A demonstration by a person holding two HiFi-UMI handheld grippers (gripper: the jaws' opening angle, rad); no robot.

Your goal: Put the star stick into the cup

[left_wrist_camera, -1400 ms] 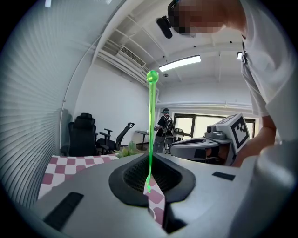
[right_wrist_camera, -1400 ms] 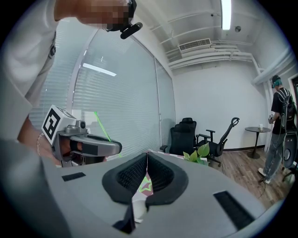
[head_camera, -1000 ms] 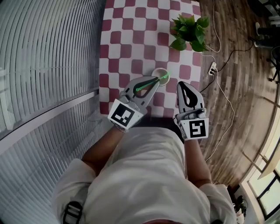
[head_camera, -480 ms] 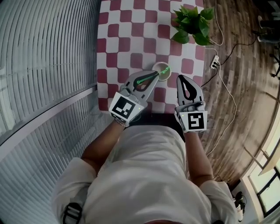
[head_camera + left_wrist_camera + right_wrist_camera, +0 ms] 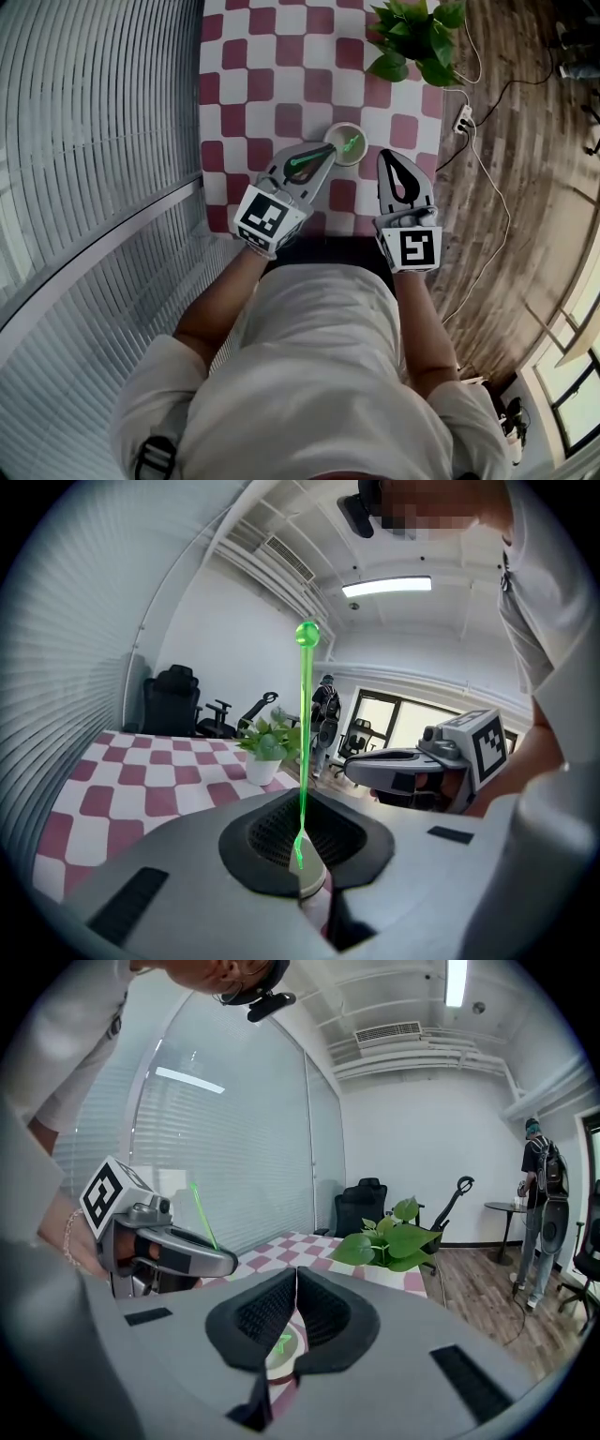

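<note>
A thin green star stick is pinched between the jaws of my left gripper, which is shut on it. Its far end reaches over the rim of the pale cup on the checkered table. In the left gripper view the star stick rises from the left gripper, its ball end on top, with the cup below. My right gripper is shut and empty just right of the cup. Under the right gripper the cup shows a green star shape inside.
A potted plant stands at the table's far right corner. A blind-covered wall runs along the left. A power strip with cables lies on the wood floor to the right. A person stands far back by office chairs.
Both grippers have edged forward toward the cup, and they and the cup now sit higher in the head view. The left gripper still holds the stick, tip at the cup.
</note>
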